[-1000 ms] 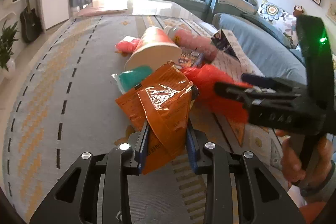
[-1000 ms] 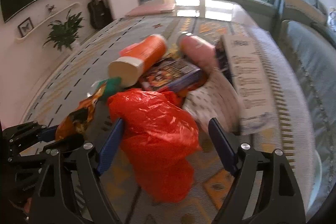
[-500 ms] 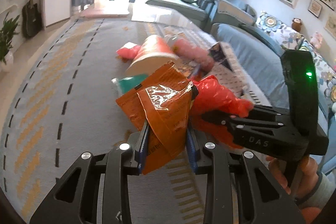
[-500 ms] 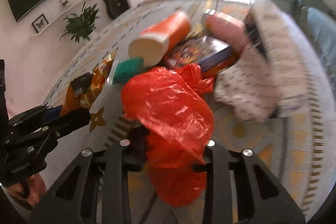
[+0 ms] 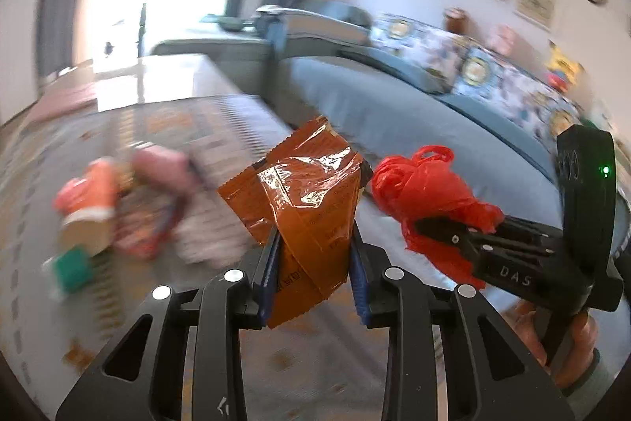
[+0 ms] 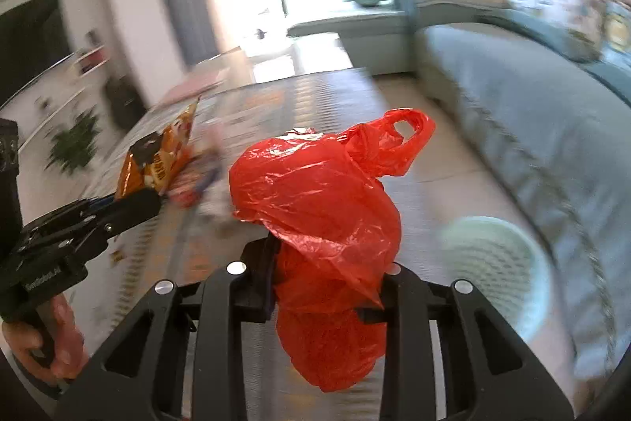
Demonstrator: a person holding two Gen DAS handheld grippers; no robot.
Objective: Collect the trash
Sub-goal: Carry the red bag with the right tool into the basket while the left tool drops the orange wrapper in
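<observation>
My left gripper (image 5: 313, 255) is shut on an orange snack wrapper (image 5: 303, 200) and holds it up above the rug. My right gripper (image 6: 325, 263) is shut on a crumpled red plastic bag (image 6: 323, 208), also lifted. The red bag (image 5: 426, 192) and the right gripper show at the right of the left wrist view. The wrapper (image 6: 157, 164) and the left gripper show at the left of the right wrist view. A pale green mesh waste basket (image 6: 497, 275) stands on the floor to the right of the red bag, by the sofa.
A blurred pile of trash lies on the patterned rug at the left: an orange cup (image 5: 86, 208), a pink item (image 5: 161, 164), a colourful packet (image 5: 146, 227) and a green item (image 5: 71, 267). A blue-grey sofa (image 5: 394, 113) runs along the right.
Both grippers have lifted and swung to the right, away from the trash pile, each with its item. The right gripper closed on the red bag. The waste basket has come into view.
</observation>
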